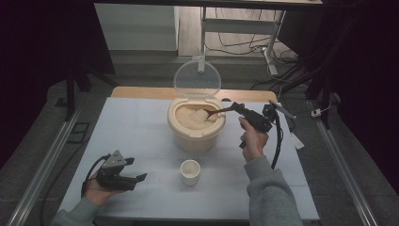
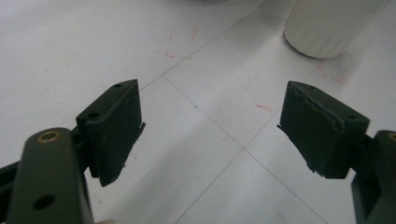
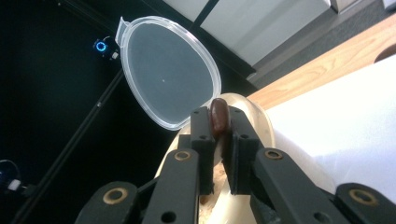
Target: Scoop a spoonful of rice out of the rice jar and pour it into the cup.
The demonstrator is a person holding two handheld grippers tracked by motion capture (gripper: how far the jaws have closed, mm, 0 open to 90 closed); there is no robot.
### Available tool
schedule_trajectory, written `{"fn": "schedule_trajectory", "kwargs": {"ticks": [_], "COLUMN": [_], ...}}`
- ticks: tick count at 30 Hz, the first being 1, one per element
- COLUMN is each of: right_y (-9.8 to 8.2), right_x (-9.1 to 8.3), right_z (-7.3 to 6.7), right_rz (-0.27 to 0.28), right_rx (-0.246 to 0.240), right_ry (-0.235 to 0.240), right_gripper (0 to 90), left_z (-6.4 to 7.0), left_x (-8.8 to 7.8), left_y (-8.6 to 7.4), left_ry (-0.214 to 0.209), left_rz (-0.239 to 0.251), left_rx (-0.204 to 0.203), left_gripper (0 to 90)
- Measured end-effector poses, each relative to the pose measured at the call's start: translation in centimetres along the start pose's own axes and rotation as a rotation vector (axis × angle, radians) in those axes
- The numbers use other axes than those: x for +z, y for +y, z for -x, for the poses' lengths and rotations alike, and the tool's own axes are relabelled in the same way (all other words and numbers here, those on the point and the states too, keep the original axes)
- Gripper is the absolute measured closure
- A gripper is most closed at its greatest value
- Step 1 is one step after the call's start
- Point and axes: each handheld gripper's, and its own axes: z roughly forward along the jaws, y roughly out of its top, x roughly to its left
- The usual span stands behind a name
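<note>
Right gripper [image 1: 237, 108] jaws clamp spoon [image 1: 217, 112] – bowl in rice bin [image 1: 196, 123].

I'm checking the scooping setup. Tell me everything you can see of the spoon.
The spoon is dark brown, perhaps wood. The right gripper is shut on its handle, whose rounded end sticks up between the black jaws in the right gripper view. From there it slants down and left into the open beige container, where its bowl end rests in the pale grain. How much grain it holds cannot be told.
</note>
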Motion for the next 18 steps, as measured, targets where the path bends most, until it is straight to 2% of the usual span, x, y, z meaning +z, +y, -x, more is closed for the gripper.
{"fn": "schedule_trajectory", "kwargs": {"ticks": [3, 18], "right_y": [0.07, 0.8], "right_x": [-0.03, -0.94], "right_z": [0.08, 0.29], "right_rz": [-0.002, 0.015], "right_rx": [0.026, 0.063], "right_ry": [-0.002, 0.027], "right_gripper": [82.7, 82.8], "left_z": [-0.01, 0.11], "left_x": [-0.01, 0.14], "left_y": [-0.01, 0.01], "left_ry": [0.001, 0.006], "left_rz": [0.001, -0.009], "left_rx": [-0.001, 0.014], "left_gripper": [20.8, 20.9]}}
